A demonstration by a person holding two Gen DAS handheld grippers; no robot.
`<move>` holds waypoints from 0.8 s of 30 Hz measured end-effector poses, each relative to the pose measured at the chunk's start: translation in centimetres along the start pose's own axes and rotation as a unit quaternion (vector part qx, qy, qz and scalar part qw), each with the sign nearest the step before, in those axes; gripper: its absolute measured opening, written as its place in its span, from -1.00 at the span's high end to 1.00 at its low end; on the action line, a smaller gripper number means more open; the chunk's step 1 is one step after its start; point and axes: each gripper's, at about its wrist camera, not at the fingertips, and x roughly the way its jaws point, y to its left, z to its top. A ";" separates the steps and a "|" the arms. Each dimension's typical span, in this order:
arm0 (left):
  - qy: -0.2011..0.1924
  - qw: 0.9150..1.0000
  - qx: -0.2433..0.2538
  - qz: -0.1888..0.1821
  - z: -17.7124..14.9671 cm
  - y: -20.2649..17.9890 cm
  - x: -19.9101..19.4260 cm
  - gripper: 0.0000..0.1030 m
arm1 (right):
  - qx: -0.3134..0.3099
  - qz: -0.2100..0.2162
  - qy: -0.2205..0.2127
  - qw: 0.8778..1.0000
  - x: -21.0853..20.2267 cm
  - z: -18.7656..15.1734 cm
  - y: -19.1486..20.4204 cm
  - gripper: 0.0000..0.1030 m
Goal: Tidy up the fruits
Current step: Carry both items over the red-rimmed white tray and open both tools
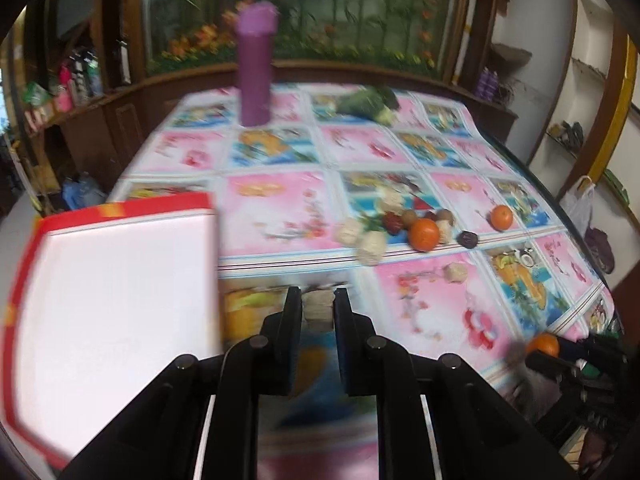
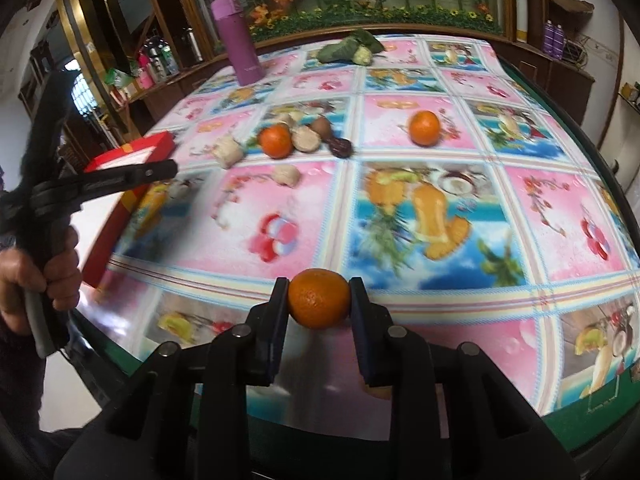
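Observation:
My left gripper point(image 1: 318, 308) is shut on a small beige walnut-like nut point(image 1: 319, 309), just right of the red box with a white inside point(image 1: 116, 280). My right gripper point(image 2: 319, 298) is shut on an orange tangerine point(image 2: 319, 298) above the table's near edge; it also shows at the lower right of the left wrist view point(image 1: 543, 345). A pile of nuts, dates and a tangerine point(image 2: 275, 141) lies mid-table, with another tangerine point(image 2: 424, 127) to its right. The left gripper shows at the left of the right wrist view point(image 2: 168, 168), by the red box point(image 2: 132, 152).
A purple flask point(image 2: 237, 40) stands at the table's far left. A green leafy vegetable point(image 2: 352, 50) lies at the far edge. The colourful fruit-print tablecloth point(image 2: 440, 208) covers the table. Wooden shelves and a flower mural stand behind.

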 end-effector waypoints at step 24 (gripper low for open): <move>0.038 0.968 -0.131 0.212 -8.5 18.8 -4.2 0.72 | -0.164 0.175 0.066 0.969 9.7 4.1 25.8 0.39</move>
